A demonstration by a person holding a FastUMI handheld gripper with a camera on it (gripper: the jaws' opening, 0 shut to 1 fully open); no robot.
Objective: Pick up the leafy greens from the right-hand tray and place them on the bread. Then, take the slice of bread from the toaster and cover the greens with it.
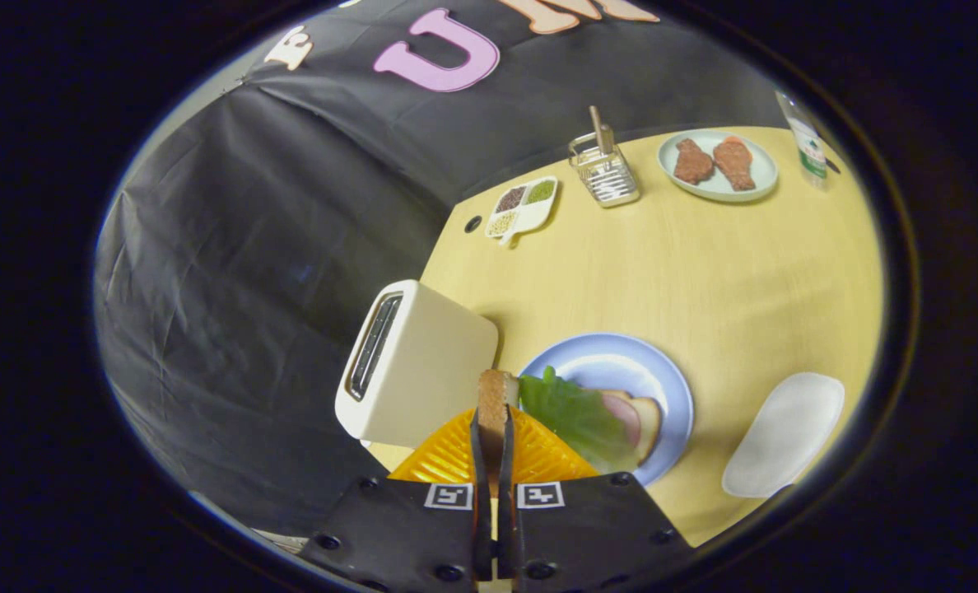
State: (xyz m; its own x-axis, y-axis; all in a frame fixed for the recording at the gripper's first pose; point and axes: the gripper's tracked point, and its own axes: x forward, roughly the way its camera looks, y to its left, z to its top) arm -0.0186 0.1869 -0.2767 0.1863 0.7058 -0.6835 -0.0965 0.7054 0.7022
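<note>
My gripper (493, 428) is shut on a slice of bread (493, 395), held edge-on between the two fingers, above the table. Just ahead and to the left stands the cream toaster (415, 362), its slot (374, 346) showing no bread. To the right of the fingers lies a blue plate (621, 362) with a slice of bread (645, 420), a pink slice of ham (625, 416) and the leafy greens (575, 412) laid on top. Beyond the plate to the right sits a white tray (785, 432) with nothing on it.
Far across the yellow table (703, 272) are a divided dish of grains (522, 206), a metal rack with a wooden stick (604, 169), a plate with two pieces of meat (718, 165) and a bottle (806, 144). The table's edge runs just behind the toaster.
</note>
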